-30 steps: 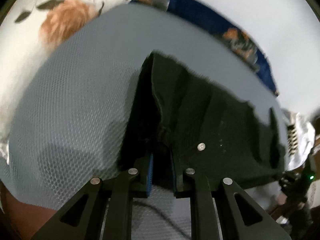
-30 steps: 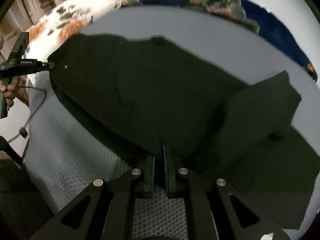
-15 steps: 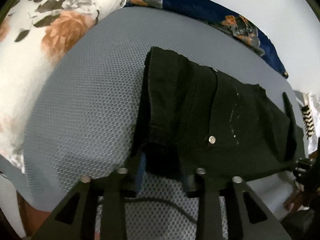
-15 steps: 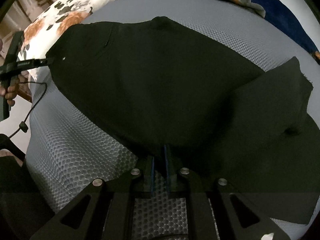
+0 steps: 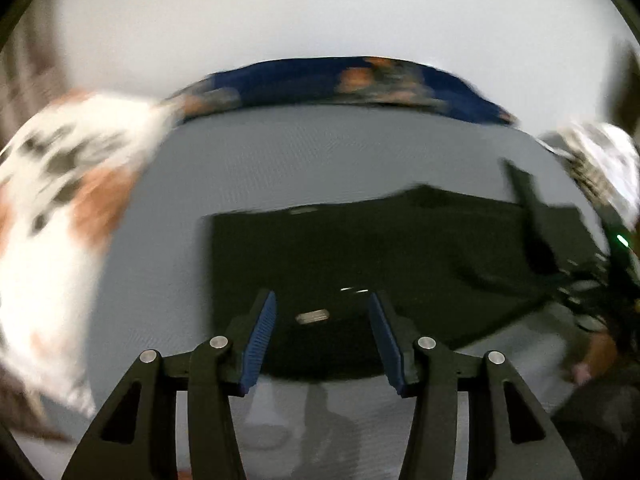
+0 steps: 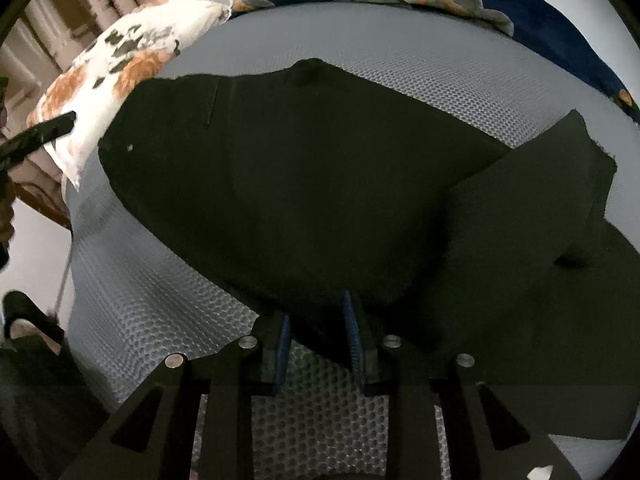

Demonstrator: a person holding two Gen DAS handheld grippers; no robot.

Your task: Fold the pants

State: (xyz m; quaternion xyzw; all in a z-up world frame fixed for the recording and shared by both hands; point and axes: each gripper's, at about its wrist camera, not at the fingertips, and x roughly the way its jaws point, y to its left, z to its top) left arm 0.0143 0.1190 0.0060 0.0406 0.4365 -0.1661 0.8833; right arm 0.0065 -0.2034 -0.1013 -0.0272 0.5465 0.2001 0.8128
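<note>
Black cloth fills most of both views: the pants (image 6: pixel 320 184) lie spread on the grey mesh bedspread (image 6: pixel 132 292), waist end ahead of the left gripper (image 5: pixel 322 330), a folded-over leg off to the right of the right gripper (image 6: pixel 316 338).

Both sets of jaws have just been opening. The left ones stand wide and clear above the cloth, nothing between them. The right ones are slightly parted with the pants' near edge between the pads (image 6: pixel 352 328); they look to be off the cloth, not pinching it.

My worry is that edge. If a ribbed pad drags as the right hand pulls away, the hem could lift and spoil the fold. The loose leg on the right also lies askew and may need squaring.

Beyond the fingers, a white floral pillow (image 6: pixel 116 80) sits to the far left and a blue floral blanket (image 6: pixel 520 4) along the far edge; both are clear of the pants. A thin cable (image 6: pixel 64 276) hangs by the bed's left side, near enough to snag a hand.
</note>
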